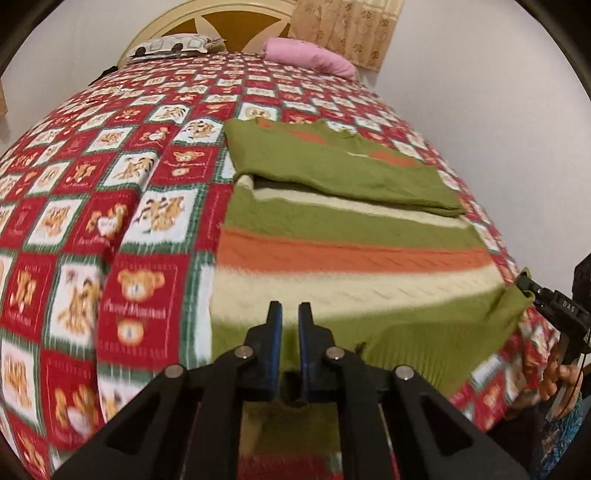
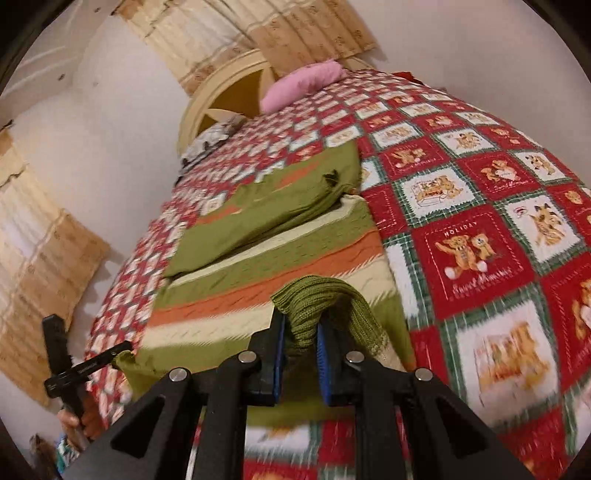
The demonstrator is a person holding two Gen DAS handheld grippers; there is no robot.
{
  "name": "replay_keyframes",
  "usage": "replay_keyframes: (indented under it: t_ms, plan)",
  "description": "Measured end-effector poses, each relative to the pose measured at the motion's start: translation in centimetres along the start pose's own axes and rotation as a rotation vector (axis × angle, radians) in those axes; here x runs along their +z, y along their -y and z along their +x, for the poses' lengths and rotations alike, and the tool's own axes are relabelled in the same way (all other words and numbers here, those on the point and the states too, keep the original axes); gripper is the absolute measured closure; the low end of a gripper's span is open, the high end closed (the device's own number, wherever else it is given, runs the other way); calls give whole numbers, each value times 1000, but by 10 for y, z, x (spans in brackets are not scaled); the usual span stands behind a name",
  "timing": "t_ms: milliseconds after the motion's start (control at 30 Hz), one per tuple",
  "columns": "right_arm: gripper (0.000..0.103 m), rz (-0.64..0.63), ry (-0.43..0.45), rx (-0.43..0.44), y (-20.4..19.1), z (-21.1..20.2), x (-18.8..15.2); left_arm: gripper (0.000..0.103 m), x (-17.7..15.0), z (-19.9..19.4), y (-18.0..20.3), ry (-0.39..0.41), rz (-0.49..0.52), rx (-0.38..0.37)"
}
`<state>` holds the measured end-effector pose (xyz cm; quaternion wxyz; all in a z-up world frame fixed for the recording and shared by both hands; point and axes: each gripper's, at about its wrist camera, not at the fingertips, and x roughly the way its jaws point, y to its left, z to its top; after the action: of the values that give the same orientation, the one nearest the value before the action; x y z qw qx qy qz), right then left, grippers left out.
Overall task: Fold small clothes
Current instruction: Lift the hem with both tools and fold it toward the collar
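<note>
A striped knit sweater point(image 1: 351, 258) in green, orange and cream lies flat on the bed, its green sleeves point(image 1: 332, 173) folded across the upper part. My left gripper point(image 1: 290, 317) is at the hem's left corner, jaws shut with green cloth between them. In the right wrist view the left gripper point(image 2: 118, 352) pinches that corner off the bed. My right gripper point(image 2: 300, 328) is shut on the ribbed green hem point(image 2: 317, 295), which bunches up over its pads. The right gripper point(image 1: 526, 286) also shows at the right edge of the left wrist view, lifting the other hem corner.
A red patchwork bedspread point(image 1: 129, 221) with bear pictures covers the bed. A pink pillow point(image 1: 310, 55) and a patterned pillow point(image 1: 170, 46) lie by the headboard point(image 1: 229, 26). A beige curtain point(image 1: 343, 29) hangs behind. A person's hand point(image 1: 557, 373) holds the right gripper.
</note>
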<state>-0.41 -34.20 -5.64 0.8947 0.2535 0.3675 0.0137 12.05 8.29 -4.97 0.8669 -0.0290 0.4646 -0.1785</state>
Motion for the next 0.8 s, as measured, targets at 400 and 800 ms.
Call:
replay_keyframes:
  t_ms: [400, 800]
  plan:
    - [78, 27, 23, -15, 5, 22, -3, 49, -4, -25, -39, 76, 21, -18]
    - [47, -19, 225, -27, -14, -44, -18, 52, -22, 16, -1, 6, 107, -103]
